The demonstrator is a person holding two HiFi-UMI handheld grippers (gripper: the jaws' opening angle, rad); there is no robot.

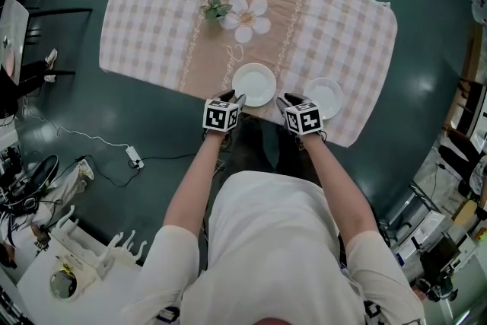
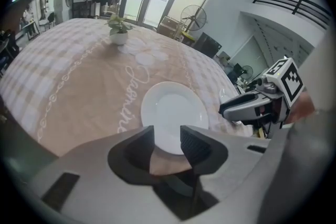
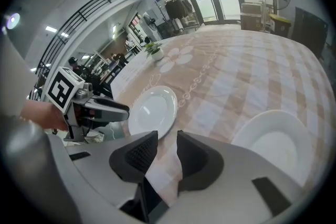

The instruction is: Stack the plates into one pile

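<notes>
Left gripper (image 2: 168, 142) is released and empty, with a plate (image 2: 173, 112) just ahead. Right gripper (image 3: 167, 150) is also released, with a second plate (image 3: 273, 144) at its right.

Cursive word "Jasmine" (image 2: 129, 98) — white lettering, along the beige band of the tablecloth (image 2: 68, 86)

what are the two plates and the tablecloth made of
Larger plate and smaller plate: probably glazed white ceramic, though melamine is possible; smooth and glossy with soft reflections. Tablecloth: woven fabric, matte, with a checked pattern, hanging limp at its edges.
</notes>
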